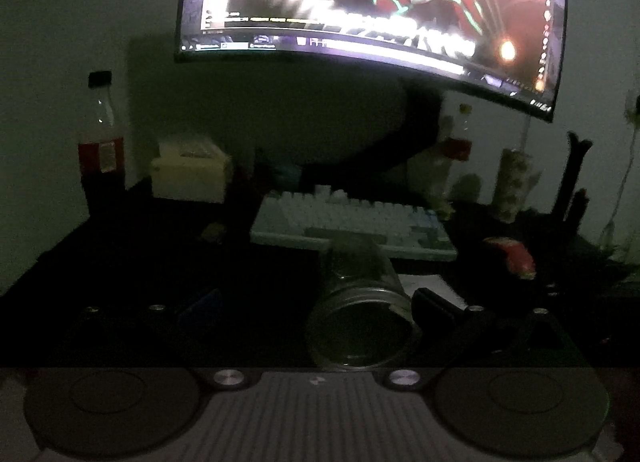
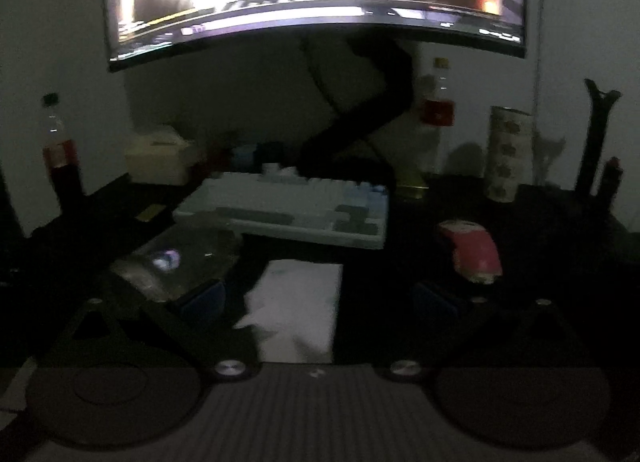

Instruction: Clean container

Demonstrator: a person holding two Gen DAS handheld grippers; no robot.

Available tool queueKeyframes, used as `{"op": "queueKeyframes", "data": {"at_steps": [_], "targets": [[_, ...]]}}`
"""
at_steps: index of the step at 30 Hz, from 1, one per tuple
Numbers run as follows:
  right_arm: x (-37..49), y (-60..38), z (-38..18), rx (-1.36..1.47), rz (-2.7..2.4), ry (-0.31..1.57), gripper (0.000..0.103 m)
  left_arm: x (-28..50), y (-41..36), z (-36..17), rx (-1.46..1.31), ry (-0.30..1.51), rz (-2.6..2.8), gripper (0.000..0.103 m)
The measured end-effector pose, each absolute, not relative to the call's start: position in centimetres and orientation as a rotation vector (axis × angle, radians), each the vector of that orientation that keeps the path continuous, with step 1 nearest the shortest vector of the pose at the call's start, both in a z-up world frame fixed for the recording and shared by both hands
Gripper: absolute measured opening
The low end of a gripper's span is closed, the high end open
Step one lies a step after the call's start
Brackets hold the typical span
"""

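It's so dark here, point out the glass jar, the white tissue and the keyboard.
glass jar (image 1: 362, 322), left wrist view, on its threaded rim.
white tissue (image 2: 298, 302), right wrist view, on its middle.
keyboard (image 1: 352, 218), left wrist view, on its white keys.

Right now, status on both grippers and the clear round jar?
Left gripper open, clear round jar on its side between its jaws. Right gripper open over white paper towel. Pale keyboard behind jar.

Both views are dim and grainy; the glowing monitor (image 1: 372, 10) is the main light, overexposed. The desk (image 1: 140, 262) sinks into black. Right view is motion-blurred; fisheye corners vignette dark.
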State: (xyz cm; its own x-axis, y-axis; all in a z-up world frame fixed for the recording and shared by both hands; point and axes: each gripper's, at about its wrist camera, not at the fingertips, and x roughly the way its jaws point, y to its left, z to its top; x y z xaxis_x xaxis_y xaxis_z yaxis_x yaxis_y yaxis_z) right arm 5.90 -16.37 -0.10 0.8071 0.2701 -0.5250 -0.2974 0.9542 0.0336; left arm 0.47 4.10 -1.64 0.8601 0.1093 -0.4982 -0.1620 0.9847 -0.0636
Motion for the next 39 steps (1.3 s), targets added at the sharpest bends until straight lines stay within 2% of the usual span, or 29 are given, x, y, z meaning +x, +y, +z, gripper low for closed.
{"op": "queueKeyframes", "data": {"at_steps": [4, 11, 16, 24, 39], "targets": [[4.8, -16.4, 1.2, 0.02, 0.36, 0.592, 0.102, 0.9, 3.6, -1.9, -0.15, 0.578, 0.176, 0.103], [3.7, -17.6, 2.7, 0.149, 0.396, 0.631, 0.103, 0.2, 2.1, -0.1, -0.049, 0.616, 0.163, 0.103], [5.4, -17.2, 1.3, 0.115, 0.338, 0.686, 0.103, -0.1, 0.3, 0.5, 0.101, 0.622, 0.13, 0.103], [3.9, -17.2, 1.7, 0.081, 0.299, 0.625, 0.103, 0.6, 0.7, 0.1, 0.019, 0.616, 0.102, 0.103], [5.3, -17.4, 0.7, 0.073, 0.306, 0.681, 0.103, 1.6, 1.4, -0.9, 0.018, 0.671, 0.096, 0.103]]}}
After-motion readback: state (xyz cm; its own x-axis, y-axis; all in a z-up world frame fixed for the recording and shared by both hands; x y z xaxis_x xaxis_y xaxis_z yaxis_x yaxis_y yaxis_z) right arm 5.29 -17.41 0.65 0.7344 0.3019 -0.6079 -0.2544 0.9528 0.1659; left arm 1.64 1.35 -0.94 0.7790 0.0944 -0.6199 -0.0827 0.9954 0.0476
